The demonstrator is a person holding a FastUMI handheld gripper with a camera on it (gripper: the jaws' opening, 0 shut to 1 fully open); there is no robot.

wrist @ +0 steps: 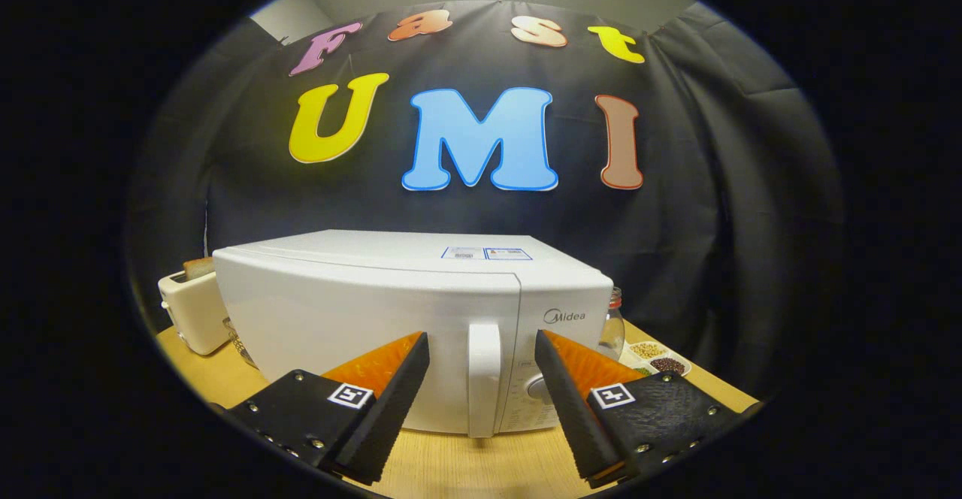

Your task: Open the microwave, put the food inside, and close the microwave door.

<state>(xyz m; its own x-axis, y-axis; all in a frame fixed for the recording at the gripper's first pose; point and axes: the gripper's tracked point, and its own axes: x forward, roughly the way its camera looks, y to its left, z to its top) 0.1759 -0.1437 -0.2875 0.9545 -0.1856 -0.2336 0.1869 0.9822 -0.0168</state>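
One microwave (361, 319) on the bench (458, 469), door shut, facing the hand-held gripper (481, 352); its one upright handle (483, 379) stands between the wide-spread fingers.

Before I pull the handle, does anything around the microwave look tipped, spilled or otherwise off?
Nothing stands out. The microwave sits square on the table, door shut, its handle just ahead, between the open gripper fingers. The toaster, jar and tray of grains look upright and unspilled.
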